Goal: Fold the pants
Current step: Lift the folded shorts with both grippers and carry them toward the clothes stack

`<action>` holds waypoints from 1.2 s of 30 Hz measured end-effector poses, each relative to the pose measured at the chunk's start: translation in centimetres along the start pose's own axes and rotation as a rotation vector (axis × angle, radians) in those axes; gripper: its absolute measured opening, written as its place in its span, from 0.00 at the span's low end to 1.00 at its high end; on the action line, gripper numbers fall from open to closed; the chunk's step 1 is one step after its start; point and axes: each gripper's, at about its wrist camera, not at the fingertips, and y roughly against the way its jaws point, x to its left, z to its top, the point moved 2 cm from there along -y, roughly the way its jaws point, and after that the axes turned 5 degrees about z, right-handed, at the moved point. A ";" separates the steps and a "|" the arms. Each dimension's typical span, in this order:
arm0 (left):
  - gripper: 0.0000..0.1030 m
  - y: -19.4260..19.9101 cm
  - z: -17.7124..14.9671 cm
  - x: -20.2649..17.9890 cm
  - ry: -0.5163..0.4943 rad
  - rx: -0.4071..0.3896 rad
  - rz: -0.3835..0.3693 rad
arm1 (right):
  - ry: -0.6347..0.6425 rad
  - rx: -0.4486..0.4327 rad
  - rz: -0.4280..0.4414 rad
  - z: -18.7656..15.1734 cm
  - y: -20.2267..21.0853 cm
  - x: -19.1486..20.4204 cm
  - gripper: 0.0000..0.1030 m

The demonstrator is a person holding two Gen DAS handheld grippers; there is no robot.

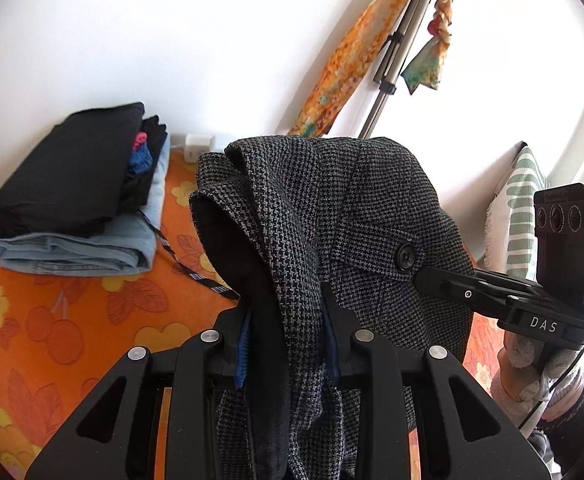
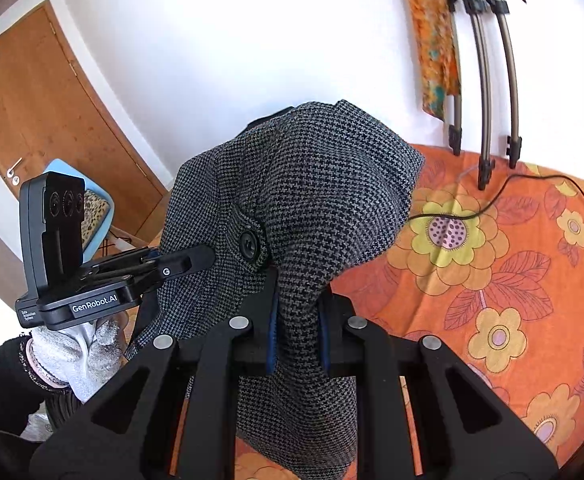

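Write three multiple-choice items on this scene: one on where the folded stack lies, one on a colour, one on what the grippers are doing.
1. Where does the stack of folded clothes lie?
A. On the orange floral bedspread
B. On a chair
C. On the floor

2. What colour is the garment at the bottom of that stack?
A. Red
B. Light blue
C. White

3. What state are the houndstooth pants in?
A. Flat on the bed
B. Lifted, gripped by both grippers
C. Hung on the tripod

Answers: 1 A, the stack sits on the flowered cover. 2 B, light-blue denim shows under the black items. 3 B, the left gripper and right gripper each pinch the cloth, held up off the bed.
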 end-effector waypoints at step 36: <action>0.26 7.5 11.3 15.2 0.062 -0.206 0.148 | 0.135 -0.084 0.057 13.6 -11.6 14.3 0.15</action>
